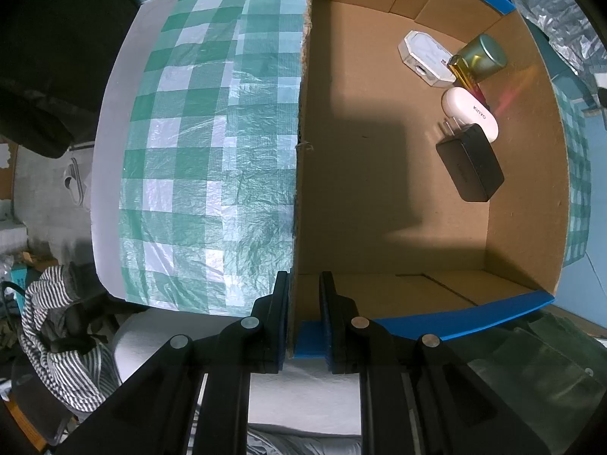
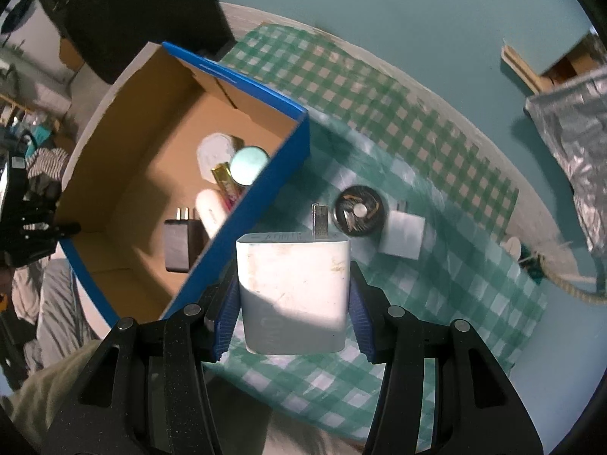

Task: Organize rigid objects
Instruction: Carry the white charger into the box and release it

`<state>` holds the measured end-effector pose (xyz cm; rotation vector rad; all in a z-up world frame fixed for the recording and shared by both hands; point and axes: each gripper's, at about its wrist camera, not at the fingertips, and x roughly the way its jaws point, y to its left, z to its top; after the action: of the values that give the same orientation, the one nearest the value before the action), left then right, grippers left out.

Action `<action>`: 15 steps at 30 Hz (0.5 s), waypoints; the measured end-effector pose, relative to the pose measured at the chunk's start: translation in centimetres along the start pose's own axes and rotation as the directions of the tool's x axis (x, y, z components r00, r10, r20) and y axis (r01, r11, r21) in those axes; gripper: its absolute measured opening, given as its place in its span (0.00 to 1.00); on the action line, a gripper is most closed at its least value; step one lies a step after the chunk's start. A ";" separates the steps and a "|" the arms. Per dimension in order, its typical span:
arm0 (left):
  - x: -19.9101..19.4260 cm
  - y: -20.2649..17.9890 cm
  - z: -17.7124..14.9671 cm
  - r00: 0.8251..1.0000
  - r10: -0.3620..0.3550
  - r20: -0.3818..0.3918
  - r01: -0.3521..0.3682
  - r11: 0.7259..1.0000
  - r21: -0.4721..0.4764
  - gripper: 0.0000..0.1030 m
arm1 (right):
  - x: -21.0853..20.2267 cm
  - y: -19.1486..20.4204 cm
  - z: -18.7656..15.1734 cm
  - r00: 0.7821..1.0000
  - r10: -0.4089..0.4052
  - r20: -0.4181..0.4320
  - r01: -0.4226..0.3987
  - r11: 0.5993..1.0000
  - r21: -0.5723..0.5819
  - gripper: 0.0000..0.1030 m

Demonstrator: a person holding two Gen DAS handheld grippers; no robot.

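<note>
Two sets of tongs are at work over a desk (image 2: 436,38) spread with a green-and-white checked cloth (image 1: 197,144). The left tongs (image 1: 305,318) are clamped on the near wall of an open cardboard box (image 1: 379,174) with blue outer sides, one finger outside the wall and one inside, close to the box's left corner. The right tongs (image 2: 294,303) grip a white charger (image 2: 292,288) by its two flat sides, its metal prongs pointing away from the camera; it hangs above the cloth just right of the box's blue wall, outside the box. On the box floor, toward the right wall, lie a black charger (image 1: 470,163), a white oval case (image 1: 470,113) touching it, a gold-wrapped stick (image 1: 464,72), a green round tin (image 1: 483,57) and a white octagonal container (image 1: 425,55). Still on the cloth beyond the held charger sit a dark round disc (image 2: 358,210) and, just beside it on the right, a small white square block (image 2: 402,239).
</note>
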<state>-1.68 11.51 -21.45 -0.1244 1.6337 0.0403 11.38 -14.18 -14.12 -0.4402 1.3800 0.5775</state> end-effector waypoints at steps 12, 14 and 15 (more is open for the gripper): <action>0.1 0.0 -0.1 1.000 0.002 0.002 -0.001 1.000 -0.004 0.14 | -0.3 5.2 3.3 1.000 0.007 0.010 -0.006 0.990 -0.141 0.50; 0.1 0.0 -0.2 1.000 0.000 0.004 0.000 1.000 -0.008 0.14 | -0.2 6.0 3.8 1.000 0.007 0.010 -0.005 0.987 -0.159 0.50; 0.0 0.0 -0.2 1.000 -0.001 0.005 0.001 1.000 -0.009 0.14 | 0.0 6.4 4.1 1.000 0.006 0.010 -0.004 0.986 -0.169 0.50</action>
<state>-1.90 11.54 -21.47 -0.1322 1.6288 0.0467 10.60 -6.64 -13.24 -0.5691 1.3279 0.7032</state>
